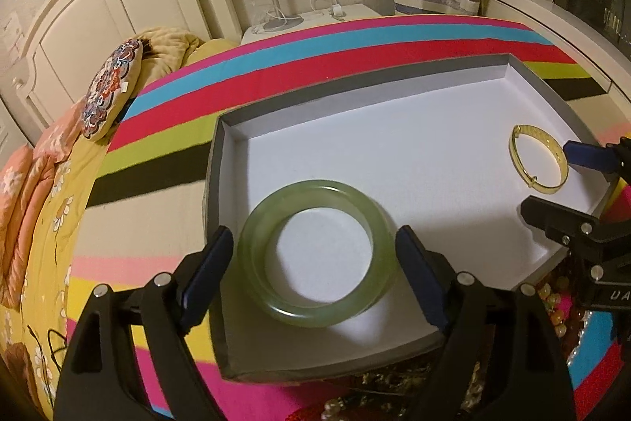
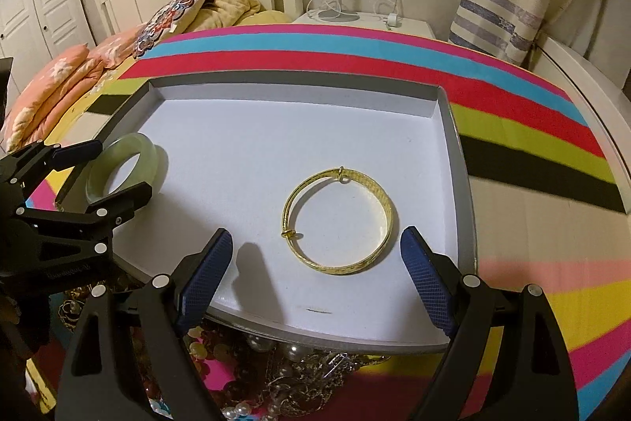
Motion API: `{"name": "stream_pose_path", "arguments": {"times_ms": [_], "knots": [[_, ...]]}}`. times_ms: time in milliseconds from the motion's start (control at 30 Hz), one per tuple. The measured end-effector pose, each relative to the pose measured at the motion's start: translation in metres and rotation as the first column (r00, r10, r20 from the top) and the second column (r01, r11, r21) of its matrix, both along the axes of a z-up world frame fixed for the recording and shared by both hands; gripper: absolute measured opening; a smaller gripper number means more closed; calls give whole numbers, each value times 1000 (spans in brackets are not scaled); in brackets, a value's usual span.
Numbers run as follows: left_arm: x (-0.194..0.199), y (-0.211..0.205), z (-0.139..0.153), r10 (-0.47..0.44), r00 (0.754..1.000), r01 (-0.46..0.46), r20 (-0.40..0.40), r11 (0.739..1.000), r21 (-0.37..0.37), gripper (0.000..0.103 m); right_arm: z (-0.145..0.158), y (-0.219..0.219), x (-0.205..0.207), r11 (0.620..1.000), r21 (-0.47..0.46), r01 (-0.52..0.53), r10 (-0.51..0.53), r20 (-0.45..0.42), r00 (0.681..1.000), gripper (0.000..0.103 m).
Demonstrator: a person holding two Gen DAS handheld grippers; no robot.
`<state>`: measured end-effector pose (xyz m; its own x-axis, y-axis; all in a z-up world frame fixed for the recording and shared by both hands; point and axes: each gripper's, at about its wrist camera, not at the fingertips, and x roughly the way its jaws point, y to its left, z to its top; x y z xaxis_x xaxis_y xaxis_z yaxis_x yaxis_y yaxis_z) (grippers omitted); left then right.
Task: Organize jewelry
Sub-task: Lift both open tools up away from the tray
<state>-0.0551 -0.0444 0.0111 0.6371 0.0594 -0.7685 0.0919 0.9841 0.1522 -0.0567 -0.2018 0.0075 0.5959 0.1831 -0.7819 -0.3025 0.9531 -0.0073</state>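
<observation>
From your left wrist camera, the jewelry pile [image 1: 394,393] at six o'clock is mostly hidden behind the tray [image 1: 221,192] and your left gripper [image 1: 315,263]; single pieces there are too dark and tangled to tell apart. Your right gripper [image 1: 552,180] at three o'clock is cut off by the edge. From your right wrist camera, your left gripper [image 2: 106,172] at nine o'clock covers part of the green bangle [image 2: 130,152], and the lettering on its body is too blurred to read.
</observation>
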Motion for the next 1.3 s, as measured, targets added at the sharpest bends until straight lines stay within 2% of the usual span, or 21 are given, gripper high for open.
{"name": "stream_pose_path", "arguments": {"times_ms": [167,267,367,400,533,700,867,1033,1133,1300], "knots": [[-15,-5,-1,-18,1000,18,7,1000,-4,91,1,-3,-17,1000,17,7,-7,-11,1000,85],[-19,0,7,-23,1000,24,15,999,-36,91,13,-14,-23,997,79,-6,7,-4,1000,86],[-39,11,33,-1,993,5,119,999,-36,94,45,-38,-34,987,162,-10,-6,95,995,86],[-48,15,43,12,987,-6,160,999,-35,98,56,-48,-40,983,185,2,-27,134,991,86],[-91,46,86,86,941,-61,326,994,-87,101,88,-81,-57,968,249,32,-94,242,966,86],[-129,64,107,132,908,-100,397,990,-99,101,97,-96,-79,969,246,3,-81,309,948,86],[-160,72,94,146,906,-113,398,988,-106,101,76,-84,-95,979,195,-57,-2,289,957,86],[-183,74,66,123,926,-85,357,989,-120,101,48,-53,-108,982,105,-158,130,236,963,86],[-193,67,51,87,941,-41,328,989,-144,101,38,-30,-116,969,53,-240,224,219,950,86],[-201,52,31,12,957,40,289,984,-174,101,27,6,-131,932,-20,-362,358,208,910,86]]}}
